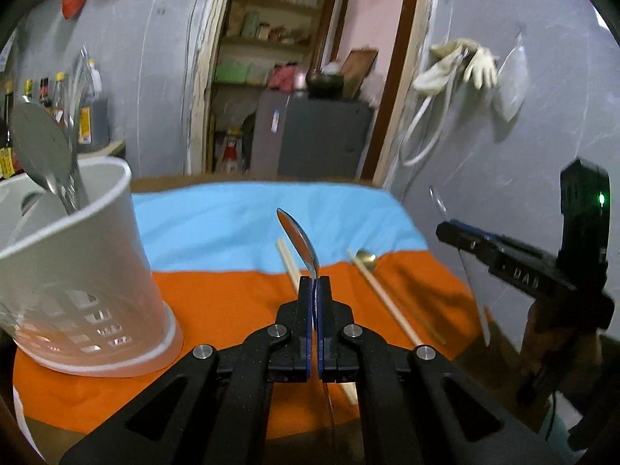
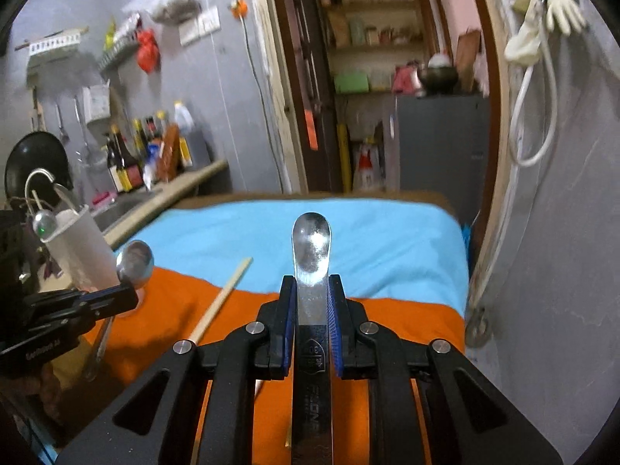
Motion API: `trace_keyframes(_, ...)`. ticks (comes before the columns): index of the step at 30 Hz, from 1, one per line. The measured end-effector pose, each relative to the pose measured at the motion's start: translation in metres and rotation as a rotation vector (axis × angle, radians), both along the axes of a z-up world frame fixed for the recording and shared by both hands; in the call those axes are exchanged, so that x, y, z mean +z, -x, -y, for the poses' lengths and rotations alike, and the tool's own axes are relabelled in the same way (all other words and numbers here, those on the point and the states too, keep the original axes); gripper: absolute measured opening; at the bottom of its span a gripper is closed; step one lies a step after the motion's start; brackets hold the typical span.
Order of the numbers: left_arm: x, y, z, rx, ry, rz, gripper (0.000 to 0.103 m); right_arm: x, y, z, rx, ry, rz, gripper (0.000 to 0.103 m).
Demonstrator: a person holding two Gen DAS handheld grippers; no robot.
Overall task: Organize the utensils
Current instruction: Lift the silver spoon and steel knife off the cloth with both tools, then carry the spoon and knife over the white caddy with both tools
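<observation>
Left wrist: white holder (image 1: 77, 271) contains spoon (image 1: 40, 147), perhaps more

Polished metal, mirror-bright, on the spoon (image 1: 299, 241) and on the flat spoon (image 2: 312, 255), with stamped lettering on the latter's handle. Pale, matt wood on the chopsticks (image 1: 383, 298). Smooth, slightly translucent white plastic on the holder (image 1: 77, 271), slotted near its base. Soft, matt fabric in the cloth (image 1: 217, 224), blue and orange, gently creased. Black matt plastic with a fine grain on the left gripper (image 1: 314, 290) and right gripper (image 2: 312, 302); ribbed blue rubber on the pads (image 2: 332, 321); shiny metal on the pivot pins.
</observation>
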State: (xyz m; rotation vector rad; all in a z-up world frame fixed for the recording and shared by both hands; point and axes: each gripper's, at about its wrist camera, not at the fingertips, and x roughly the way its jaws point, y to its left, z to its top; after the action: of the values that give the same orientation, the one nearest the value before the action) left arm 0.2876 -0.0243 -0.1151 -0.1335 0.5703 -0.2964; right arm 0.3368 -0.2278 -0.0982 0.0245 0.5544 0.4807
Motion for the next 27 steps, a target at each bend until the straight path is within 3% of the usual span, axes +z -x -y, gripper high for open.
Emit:
trace_keyframes(11,0.060,0.020,-0.025,0.043,0.124,0.183,0.000,0.064,0.024,-0.024,-0.013,-0.135,0.185,0.013)
trace_keyframes(18,0.097,0.029,-0.077,0.110,0.155,0.265,0.000,0.103,0.031,-0.067,0.042,-0.218,0.269,0.013)
trace_keyframes(22,0.113,0.037,-0.111,0.147,0.160,0.320,0.000,0.119,0.032,-0.100,0.098,-0.313,0.305,0.013)
trace_keyframes(27,0.119,0.040,-0.164,0.221,0.221,0.382,0.000,0.126,0.027,-0.142,0.135,-0.447,0.313,0.013)
